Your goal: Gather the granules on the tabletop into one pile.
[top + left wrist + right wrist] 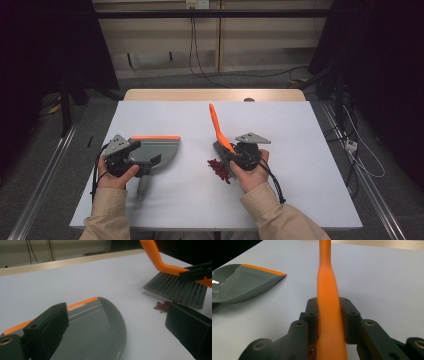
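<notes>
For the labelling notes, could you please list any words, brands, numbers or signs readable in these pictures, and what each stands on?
None can be read: the dustpan, the brush, the table and both grippers carry no visible lettering.

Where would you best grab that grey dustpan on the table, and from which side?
Grip the dustpan by its narrow grey handle, which sticks out toward the person. Come from that near side. The pan's wide, shallow scoop looks too broad and sloped for a sure hold, and its orange lip should stay free for the red bits.
</notes>
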The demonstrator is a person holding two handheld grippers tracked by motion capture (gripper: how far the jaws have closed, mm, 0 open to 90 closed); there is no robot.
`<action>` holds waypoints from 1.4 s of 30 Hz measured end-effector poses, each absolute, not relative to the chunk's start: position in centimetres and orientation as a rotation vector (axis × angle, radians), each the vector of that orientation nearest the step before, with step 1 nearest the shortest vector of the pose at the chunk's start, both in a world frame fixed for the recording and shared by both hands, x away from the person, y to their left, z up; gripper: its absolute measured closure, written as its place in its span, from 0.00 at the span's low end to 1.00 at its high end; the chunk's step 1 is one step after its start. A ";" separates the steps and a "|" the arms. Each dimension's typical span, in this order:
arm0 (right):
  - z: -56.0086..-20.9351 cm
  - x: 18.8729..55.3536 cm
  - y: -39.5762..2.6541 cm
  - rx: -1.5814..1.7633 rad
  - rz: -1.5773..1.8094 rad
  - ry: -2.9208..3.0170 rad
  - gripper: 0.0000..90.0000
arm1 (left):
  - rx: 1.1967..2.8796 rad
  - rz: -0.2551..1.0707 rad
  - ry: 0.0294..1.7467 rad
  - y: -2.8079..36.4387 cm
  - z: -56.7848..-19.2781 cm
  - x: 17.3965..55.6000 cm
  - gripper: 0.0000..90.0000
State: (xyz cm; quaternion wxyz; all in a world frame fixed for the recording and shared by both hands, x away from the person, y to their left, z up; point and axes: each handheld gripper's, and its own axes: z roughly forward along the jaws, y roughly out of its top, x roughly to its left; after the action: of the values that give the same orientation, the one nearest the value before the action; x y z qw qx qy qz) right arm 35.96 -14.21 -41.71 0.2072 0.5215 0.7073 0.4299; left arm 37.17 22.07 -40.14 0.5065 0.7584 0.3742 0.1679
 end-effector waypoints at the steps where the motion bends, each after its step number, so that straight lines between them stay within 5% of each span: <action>1: -41.5 35.8 -14.3 1.445 1.209 1.965 0.79 | 1.830 0.405 0.903 22.1 -40.2 37.2 0.05; 13: -41.8 32.4 -13.7 1.384 1.267 1.941 0.79 | 1.840 0.408 0.896 21.9 -40.2 37.1 0.05; 25: -41.8 33.8 -12.9 1.347 1.302 1.925 0.79 | 1.855 0.382 0.904 22.0 -40.2 37.0 0.05; 42: -41.4 36.5 -17.8 1.264 1.310 2.034 0.79 | 2.010 0.328 0.998 22.6 -41.5 35.0 0.07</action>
State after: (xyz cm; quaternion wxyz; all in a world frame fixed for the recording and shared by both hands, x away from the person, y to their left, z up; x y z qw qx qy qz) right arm 36.46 -17.85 -41.39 0.2045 0.4532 0.7294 0.4698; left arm 34.98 22.64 -41.45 0.4231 0.8029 0.3989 0.1312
